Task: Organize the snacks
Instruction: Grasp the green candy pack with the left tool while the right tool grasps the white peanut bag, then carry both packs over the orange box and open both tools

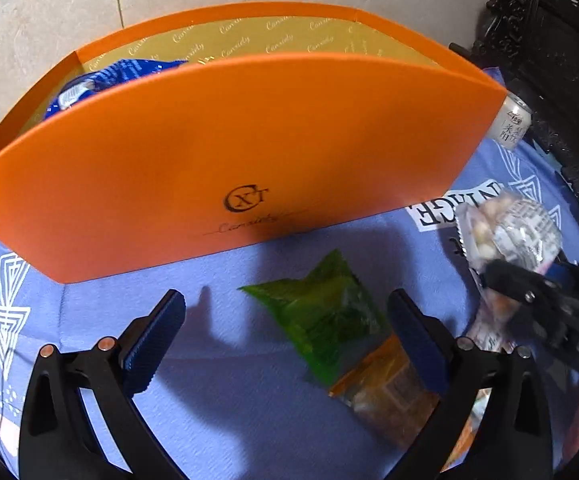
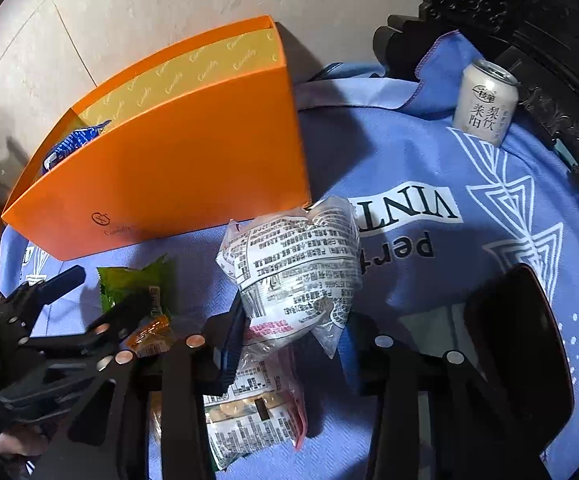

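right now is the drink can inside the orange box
No, the can stands on the blue cloth, well apart from the orange box.

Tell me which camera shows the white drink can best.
The right wrist view: the white drink can stands upright on the blue cloth, label fully readable. The left wrist view shows only part of it, beside the orange box.

Left gripper [image 1: 289, 334]: matte black plastic arms, ribbed dark-blue finger pads [image 1: 155, 340], copper-coloured round pivot pins [image 1: 105, 344].
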